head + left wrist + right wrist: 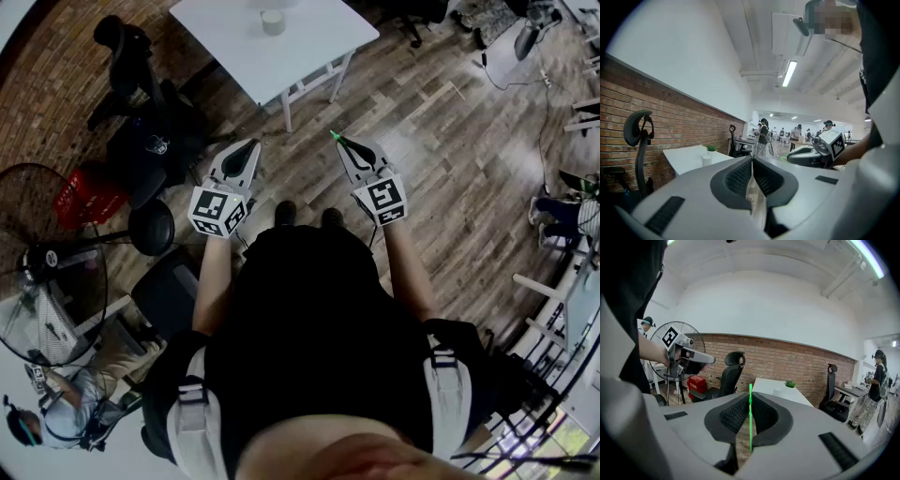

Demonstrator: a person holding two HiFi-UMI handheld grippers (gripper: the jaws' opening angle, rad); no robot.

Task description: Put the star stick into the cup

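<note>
Star stick [750, 427] is sitting clamped in the right tool [750, 401], so the pickup is looking done, while the drop into the cup [272, 22] is not yet begun.

Wood floor [422, 122] is filling most of the head view, and the person is standing on it well short of the white bench [225, 28]. Both tools are pointing toward that bench, side by side and apart. The left tool [752, 164] is showing its jaws pressed together with nothing between them. The right tool is gripping the thin green stick between its pads; the shaft is running through the gap, and its tip is poking just past the jaw ends. The star end is not showing in any view.

On the bench, the cup is standing upright near a small plant [789, 384], well apart from both tools.

By my reading, the task is sitting at an early stage. What is remaining is walking the stick to the bench, lining it up over the cup's mouth, lowering it in, and letting go.
</note>
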